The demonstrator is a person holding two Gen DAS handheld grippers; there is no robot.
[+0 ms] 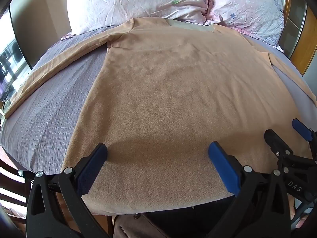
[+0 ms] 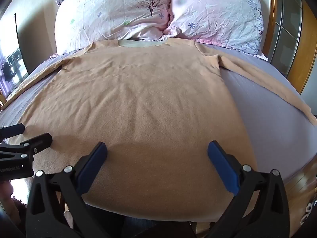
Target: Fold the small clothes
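Observation:
A tan long-sleeved fleece top (image 1: pixel 168 91) lies spread flat on the bed, collar towards the pillows, hem at the near edge; it also shows in the right wrist view (image 2: pixel 142 103). Its left sleeve (image 1: pixel 49 67) and right sleeve (image 2: pixel 267 85) stretch out sideways. My left gripper (image 1: pixel 157 150) is open and empty, just above the hem on the left half. My right gripper (image 2: pixel 157 150) is open and empty above the hem on the right half. The right gripper also shows at the right edge of the left wrist view (image 1: pixel 285 136), and the left gripper at the left edge of the right wrist view (image 2: pixel 29 134).
The bed has a grey-purple sheet (image 1: pixel 45 107) that also shows in the right wrist view (image 2: pixel 267 119). Two floral pillows (image 1: pixel 134 2) (image 2: pixel 216 13) lie at the head. A wooden frame (image 2: pixel 305 45) stands to the right and a window (image 1: pixel 8 65) to the left.

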